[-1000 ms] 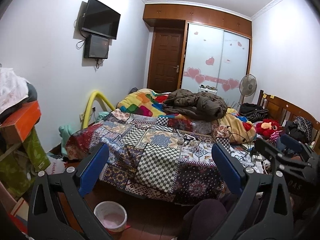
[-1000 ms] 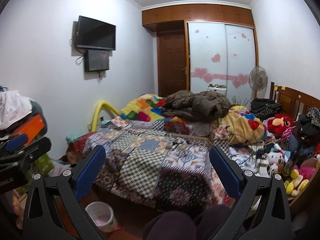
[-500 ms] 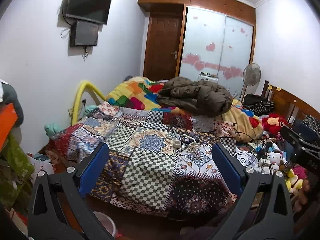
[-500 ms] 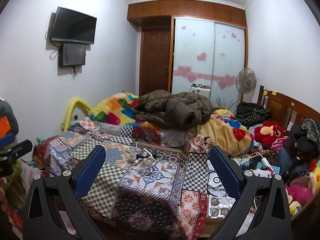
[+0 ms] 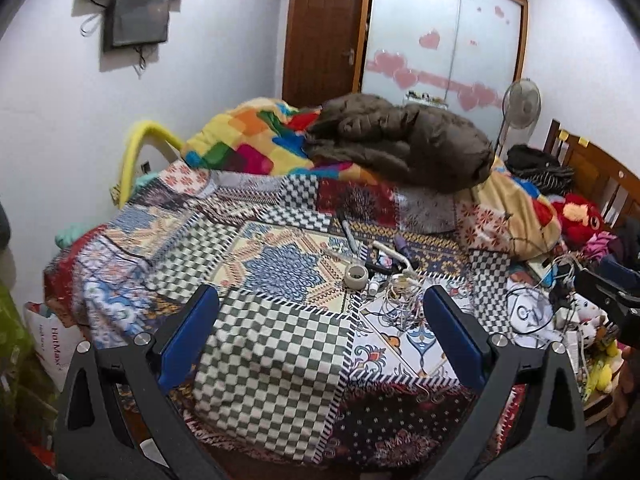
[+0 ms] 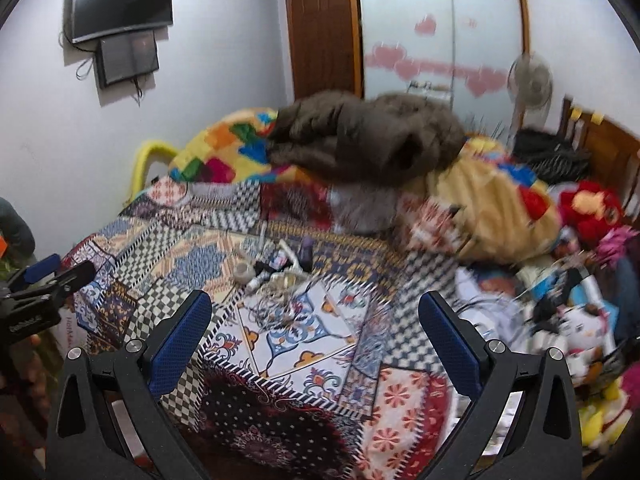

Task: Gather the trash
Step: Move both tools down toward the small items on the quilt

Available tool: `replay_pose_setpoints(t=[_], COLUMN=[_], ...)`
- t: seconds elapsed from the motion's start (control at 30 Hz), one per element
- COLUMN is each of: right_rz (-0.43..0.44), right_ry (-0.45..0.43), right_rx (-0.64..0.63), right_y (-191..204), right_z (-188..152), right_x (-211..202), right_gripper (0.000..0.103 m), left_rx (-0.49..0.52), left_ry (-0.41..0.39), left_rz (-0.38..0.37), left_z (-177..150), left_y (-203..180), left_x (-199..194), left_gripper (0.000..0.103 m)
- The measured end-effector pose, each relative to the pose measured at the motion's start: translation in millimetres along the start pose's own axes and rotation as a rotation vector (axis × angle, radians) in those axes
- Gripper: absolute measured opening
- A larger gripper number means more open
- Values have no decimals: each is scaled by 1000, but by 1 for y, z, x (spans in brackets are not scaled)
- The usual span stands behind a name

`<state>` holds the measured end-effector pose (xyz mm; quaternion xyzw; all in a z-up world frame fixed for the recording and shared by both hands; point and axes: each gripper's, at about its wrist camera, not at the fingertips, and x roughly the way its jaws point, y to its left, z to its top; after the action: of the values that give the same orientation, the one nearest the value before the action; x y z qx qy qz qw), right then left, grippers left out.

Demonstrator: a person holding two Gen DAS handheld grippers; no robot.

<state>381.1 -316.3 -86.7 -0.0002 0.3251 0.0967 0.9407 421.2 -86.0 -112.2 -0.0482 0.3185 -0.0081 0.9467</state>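
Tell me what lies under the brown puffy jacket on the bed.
The brown puffy jacket rests on a multicoloured block-pattern blanket and a tan blanket, above the patchwork quilt. Whatever sits directly beneath its bulk is covered and cannot be seen.

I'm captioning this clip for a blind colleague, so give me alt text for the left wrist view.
The open left tongs, holding nothing, point at a bed covered by a patchwork quilt, where a tape roll, tangled white cables and small items lie in a cluster. Behind them sit a brown jacket and a colourful blanket; plush toys crowd the right edge.
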Motion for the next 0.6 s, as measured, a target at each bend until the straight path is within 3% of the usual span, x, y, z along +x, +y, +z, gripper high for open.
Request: replay_pose_setpoints(t=[0.2, 0.6], right_rz=[68, 163], right_ry=[107, 258], right_rx=[25, 101], right_y=[-14, -36], right_z=[2, 37], right_x=[72, 207], right_gripper=[98, 63], left_rx=[22, 76], left_ry=[74, 164], left_rz=[0, -9], left_z=[-5, -4], left_y=[-6, -27], left_x=[70, 192], left_gripper=[103, 103])
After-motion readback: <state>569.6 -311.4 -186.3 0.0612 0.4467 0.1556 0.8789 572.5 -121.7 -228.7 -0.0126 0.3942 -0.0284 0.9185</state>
